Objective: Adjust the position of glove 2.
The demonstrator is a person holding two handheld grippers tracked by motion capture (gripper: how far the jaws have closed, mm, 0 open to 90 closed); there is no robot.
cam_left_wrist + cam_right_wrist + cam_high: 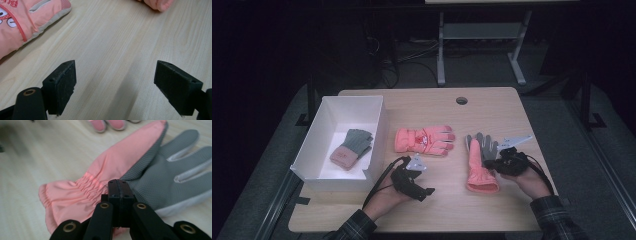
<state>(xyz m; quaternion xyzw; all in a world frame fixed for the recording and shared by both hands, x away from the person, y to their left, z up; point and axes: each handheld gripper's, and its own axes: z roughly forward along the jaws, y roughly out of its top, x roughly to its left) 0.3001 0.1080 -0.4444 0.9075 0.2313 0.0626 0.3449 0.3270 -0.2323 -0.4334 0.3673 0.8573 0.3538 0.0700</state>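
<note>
A pink glove with a grey palm [479, 165] lies palm up at the right of the table, cuff toward the front edge. My right gripper [490, 163] rests over its palm side with both jaws pressed together [118, 183], tips at the seam between the pink cuff [72, 195] and the grey palm; whether fabric is pinched I cannot tell. A second salmon-pink glove [423, 140] lies flat in the middle of the table. My left gripper [426, 192] hovers low in front of it, jaws wide apart [116, 68] over bare wood, with that glove [17, 25] off to its upper left.
A white open box [382, 125] stands at the left of the wooden table [452, 210], holding a grey knit glove with a pink cuff [352, 148]. A cable hole [461, 100] sits near the far edge. Table legs and cables stand on the dark floor beyond.
</note>
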